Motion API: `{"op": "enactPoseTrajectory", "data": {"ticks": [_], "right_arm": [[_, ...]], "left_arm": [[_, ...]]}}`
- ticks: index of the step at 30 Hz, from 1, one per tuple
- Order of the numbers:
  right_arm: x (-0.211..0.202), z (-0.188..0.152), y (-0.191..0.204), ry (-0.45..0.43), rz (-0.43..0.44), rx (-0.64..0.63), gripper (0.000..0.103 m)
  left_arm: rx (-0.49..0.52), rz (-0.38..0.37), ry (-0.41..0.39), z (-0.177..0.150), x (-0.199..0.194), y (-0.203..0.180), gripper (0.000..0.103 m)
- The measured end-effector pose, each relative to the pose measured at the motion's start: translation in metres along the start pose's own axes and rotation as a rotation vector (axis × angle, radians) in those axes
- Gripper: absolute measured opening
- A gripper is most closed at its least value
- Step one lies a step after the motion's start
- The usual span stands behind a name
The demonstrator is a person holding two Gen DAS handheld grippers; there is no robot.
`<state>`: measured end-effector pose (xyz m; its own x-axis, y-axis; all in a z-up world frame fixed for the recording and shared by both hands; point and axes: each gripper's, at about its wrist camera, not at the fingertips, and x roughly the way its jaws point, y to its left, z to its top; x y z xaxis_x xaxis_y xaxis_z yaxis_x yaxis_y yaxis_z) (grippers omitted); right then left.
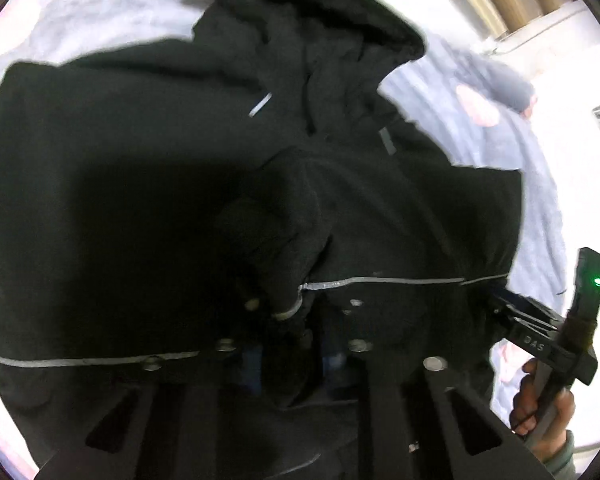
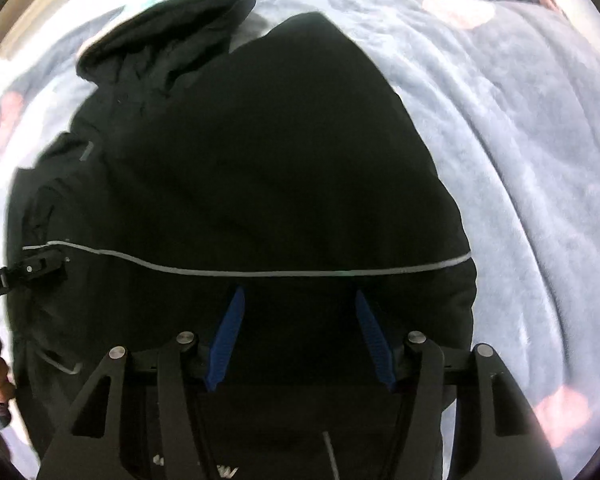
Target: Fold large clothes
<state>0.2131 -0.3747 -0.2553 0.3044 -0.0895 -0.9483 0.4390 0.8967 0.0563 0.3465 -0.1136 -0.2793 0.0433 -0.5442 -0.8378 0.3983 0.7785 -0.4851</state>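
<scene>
Blue pads of the right gripper stand spread over the black jacket, nothing between them; the left gripper is pressed together on a bunched cuff of that jacket; its hood lies toward eleven o'clock; a grey-blue blanket spreads beneath, out to three o'clock.

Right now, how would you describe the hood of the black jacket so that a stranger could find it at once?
Start from the grey-blue blanket that covers the whole surface. On it lies one large black jacket, crossed by a thin silver stripe. The hood is the rounded, puffy flap at the jacket's far end, away from the right tool; unlike the smooth body, it is bunched and wrinkled.
</scene>
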Motion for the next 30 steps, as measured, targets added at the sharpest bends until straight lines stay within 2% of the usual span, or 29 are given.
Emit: {"op": "enactPoseTrajectory", "data": {"ticks": [3, 5, 7, 10, 12, 13, 15, 16, 19, 22, 27, 30], "right_arm": [[-0.026, -0.001, -0.015, -0.016, 0.126, 0.072, 0.063], [-0.045, -0.003, -0.023, -0.060, 0.176, 0.103, 0.063], [-0.061, -0.001, -0.030, -0.109, 0.183, 0.116, 0.063], [-0.062, 0.004, -0.035, -0.113, 0.137, 0.109, 0.064], [-0.048, 0.007, -0.030, -0.090, 0.097, 0.096, 0.064], [-0.038, 0.011, -0.025, -0.079, 0.094, 0.088, 0.064], [-0.020, 0.012, -0.019, -0.050, 0.081, 0.074, 0.064], [-0.005, 0.015, -0.013, -0.027, 0.064, 0.065, 0.064], [0.029, 0.010, -0.002, 0.003, -0.037, 0.007, 0.065], [0.042, 0.008, -0.003, 0.014, -0.074, 0.007, 0.066], [0.026, 0.012, -0.007, 0.037, -0.046, 0.016, 0.066], [-0.013, 0.004, -0.006, -0.013, 0.022, 0.017, 0.066]], "left_arm": [[0.009, -0.014, -0.066, -0.001, -0.031, -0.007, 0.018], [0.034, -0.014, -0.141, -0.001, -0.067, -0.013, 0.018], [0.035, -0.001, -0.188, 0.002, -0.094, -0.010, 0.018], [0.003, 0.046, -0.216, 0.001, -0.123, 0.012, 0.018], [-0.034, 0.119, -0.148, 0.001, -0.116, 0.035, 0.018], [-0.067, 0.165, -0.071, -0.001, -0.101, 0.049, 0.018], [-0.101, 0.204, 0.046, -0.009, -0.071, 0.070, 0.019], [-0.094, 0.217, 0.055, -0.014, -0.059, 0.074, 0.020], [-0.067, 0.216, 0.004, -0.019, -0.045, 0.077, 0.026], [-0.109, 0.192, 0.001, -0.020, -0.040, 0.083, 0.027], [-0.098, 0.178, -0.037, -0.021, -0.064, 0.080, 0.029], [-0.064, 0.208, -0.122, -0.025, -0.098, 0.066, 0.031]]}}
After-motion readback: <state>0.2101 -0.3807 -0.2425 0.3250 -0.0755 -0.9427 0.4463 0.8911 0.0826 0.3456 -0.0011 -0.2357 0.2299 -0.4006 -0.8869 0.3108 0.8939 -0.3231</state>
